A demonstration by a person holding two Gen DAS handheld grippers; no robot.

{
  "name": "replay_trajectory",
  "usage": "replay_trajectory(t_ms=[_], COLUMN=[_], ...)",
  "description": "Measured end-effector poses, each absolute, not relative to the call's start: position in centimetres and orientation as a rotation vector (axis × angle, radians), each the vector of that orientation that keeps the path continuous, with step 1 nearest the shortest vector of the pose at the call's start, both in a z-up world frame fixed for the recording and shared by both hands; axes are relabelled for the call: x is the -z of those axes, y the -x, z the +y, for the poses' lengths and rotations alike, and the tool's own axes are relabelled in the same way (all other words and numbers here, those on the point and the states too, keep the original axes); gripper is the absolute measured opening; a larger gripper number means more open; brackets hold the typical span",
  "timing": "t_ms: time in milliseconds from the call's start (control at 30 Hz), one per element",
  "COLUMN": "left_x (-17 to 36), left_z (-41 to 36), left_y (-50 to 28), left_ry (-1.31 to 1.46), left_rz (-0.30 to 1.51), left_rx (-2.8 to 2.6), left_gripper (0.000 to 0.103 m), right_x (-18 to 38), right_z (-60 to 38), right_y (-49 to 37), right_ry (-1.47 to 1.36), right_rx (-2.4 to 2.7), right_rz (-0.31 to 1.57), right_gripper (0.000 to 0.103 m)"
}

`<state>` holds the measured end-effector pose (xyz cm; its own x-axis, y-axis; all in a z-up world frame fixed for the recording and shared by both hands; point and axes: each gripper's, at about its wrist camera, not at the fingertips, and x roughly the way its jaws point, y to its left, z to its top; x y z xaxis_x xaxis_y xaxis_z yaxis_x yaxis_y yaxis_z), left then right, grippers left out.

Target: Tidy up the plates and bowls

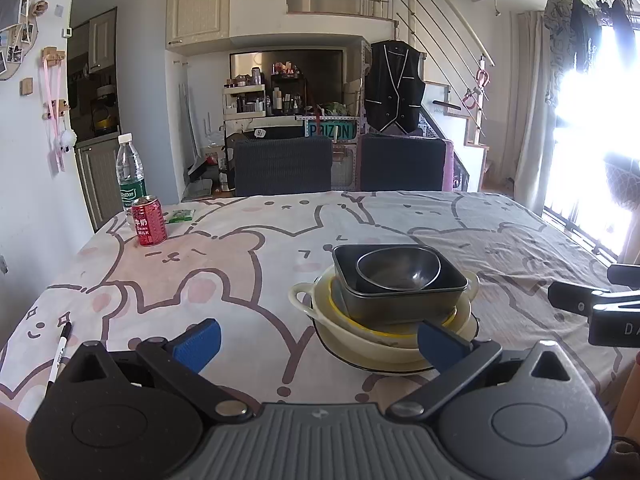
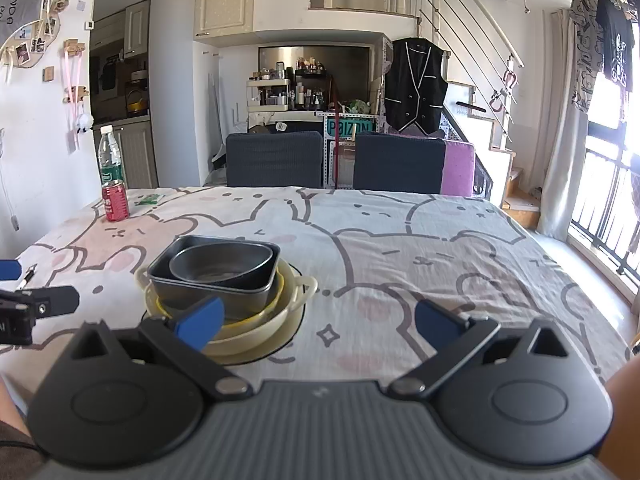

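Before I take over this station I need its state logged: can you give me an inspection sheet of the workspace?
Surface: tablecloth with bear print, covering the table.
Job's things: round dark bowl inside square dark dish, nested in cream handled bowl and wider dishes.
Clutter: red can, water bottle, green packet, pen.
Grippers: left gripper and right gripper, jaws apart, holding nothing.
Cables: nothing seen on the table.
Surroundings: two chairs, hanging vest, staircase.

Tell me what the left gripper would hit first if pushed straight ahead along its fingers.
Probably the stack of dishes: the open left gripper points just left of its middle, and the cream handled bowl sits nearest its right finger. Depth and height are unclear, so it might pass over the tablecloth first.
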<state>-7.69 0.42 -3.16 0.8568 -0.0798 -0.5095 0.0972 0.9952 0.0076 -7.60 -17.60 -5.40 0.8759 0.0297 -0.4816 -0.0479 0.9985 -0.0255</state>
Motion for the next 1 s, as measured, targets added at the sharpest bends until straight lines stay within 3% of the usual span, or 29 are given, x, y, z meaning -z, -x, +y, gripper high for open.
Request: replay_trajectory(t_ms=[1000], left_x=[3.34], left_z=[0.45], left_y=[7.54], left_ry=[-0.03], left_rz=[0.538], left_rx=[0.097], left_gripper=[0.103], right_x=[5.54], right_z=[-17.34], right_y=[7.83], right_ry=[0.031], right_rx=[-0.047], right_rz=[0.512], right_gripper=[0.103])
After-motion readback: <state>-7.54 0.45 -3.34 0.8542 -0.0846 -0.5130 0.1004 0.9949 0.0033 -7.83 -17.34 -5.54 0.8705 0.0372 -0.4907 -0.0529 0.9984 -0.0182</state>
